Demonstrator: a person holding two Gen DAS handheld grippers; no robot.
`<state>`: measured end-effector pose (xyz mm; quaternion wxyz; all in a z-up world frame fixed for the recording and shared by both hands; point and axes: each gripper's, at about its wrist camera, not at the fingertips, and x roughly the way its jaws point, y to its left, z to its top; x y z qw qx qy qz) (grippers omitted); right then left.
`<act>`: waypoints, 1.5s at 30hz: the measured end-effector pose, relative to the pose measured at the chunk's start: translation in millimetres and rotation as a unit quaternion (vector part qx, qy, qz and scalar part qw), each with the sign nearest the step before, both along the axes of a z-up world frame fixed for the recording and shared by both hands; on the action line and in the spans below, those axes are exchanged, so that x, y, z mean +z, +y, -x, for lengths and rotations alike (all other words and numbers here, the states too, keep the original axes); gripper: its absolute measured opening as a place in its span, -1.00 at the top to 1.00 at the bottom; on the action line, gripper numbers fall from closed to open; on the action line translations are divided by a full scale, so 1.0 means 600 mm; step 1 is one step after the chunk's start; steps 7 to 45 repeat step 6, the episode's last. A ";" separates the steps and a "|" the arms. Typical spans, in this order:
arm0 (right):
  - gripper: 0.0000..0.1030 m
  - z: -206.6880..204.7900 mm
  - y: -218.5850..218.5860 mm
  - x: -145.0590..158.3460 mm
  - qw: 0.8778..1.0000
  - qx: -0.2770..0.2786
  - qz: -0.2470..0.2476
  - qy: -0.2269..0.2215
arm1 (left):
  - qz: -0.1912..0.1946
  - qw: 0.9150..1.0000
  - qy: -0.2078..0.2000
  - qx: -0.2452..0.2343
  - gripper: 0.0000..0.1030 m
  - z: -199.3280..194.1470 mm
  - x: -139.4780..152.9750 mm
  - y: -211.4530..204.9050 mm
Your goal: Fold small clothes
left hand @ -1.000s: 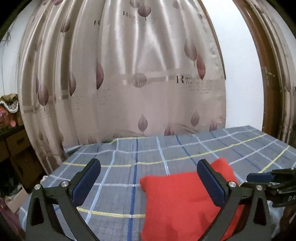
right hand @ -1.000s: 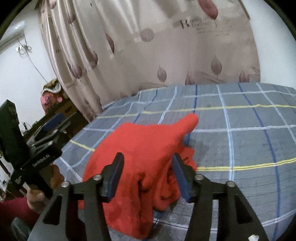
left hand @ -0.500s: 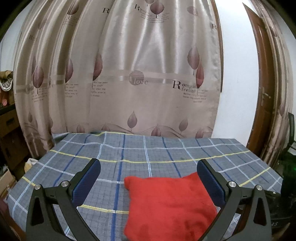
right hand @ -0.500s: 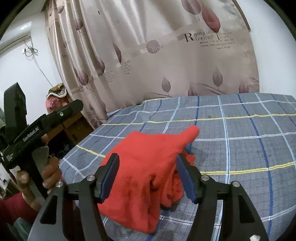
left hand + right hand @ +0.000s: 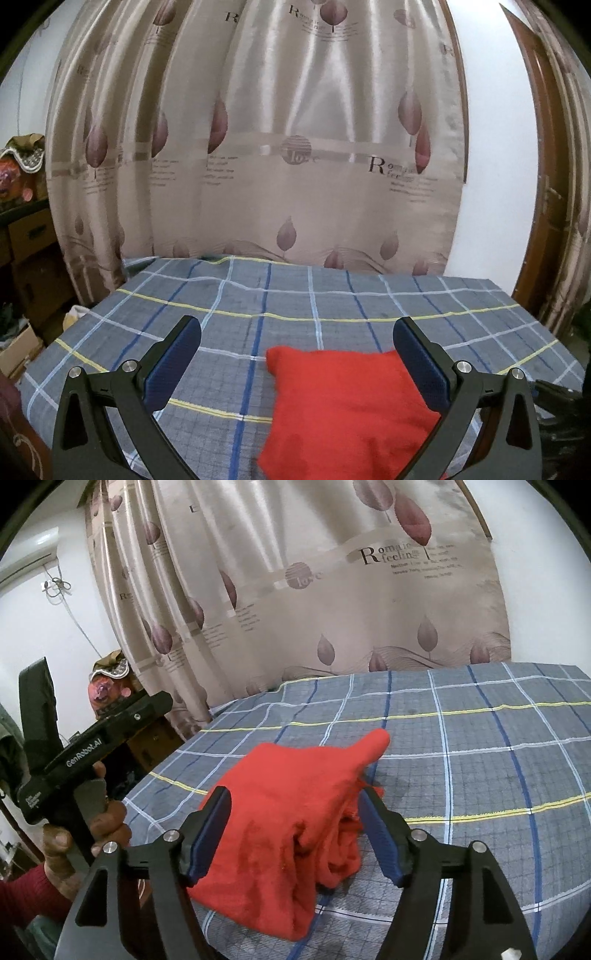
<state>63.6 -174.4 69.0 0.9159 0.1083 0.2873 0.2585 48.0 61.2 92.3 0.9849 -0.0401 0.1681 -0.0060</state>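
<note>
Folded red fleece garment (image 5: pixel 295 812) sits lower centre on the plaid sheet (image 5: pixel 480 757), long axis running bottom-left to its pointed upper-right corner. Right gripper (image 5: pixel 295 834) jaws opening, straddling the cloth; left gripper (image 5: pixel 295 350) wide open, empty.

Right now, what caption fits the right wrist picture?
Right hand-held gripper opening around a folded red cloth on the plaid bedsheet.

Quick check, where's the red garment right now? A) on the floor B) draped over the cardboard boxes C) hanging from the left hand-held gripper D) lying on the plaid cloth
D: the red garment lies bunched on the plaid cloth.
</note>
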 end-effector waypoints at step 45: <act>-0.54 0.001 0.001 0.001 1.000 -0.008 0.006 -0.003 | -0.015 1.000 0.006 0.010 -1.00 -0.009 -0.006 -0.003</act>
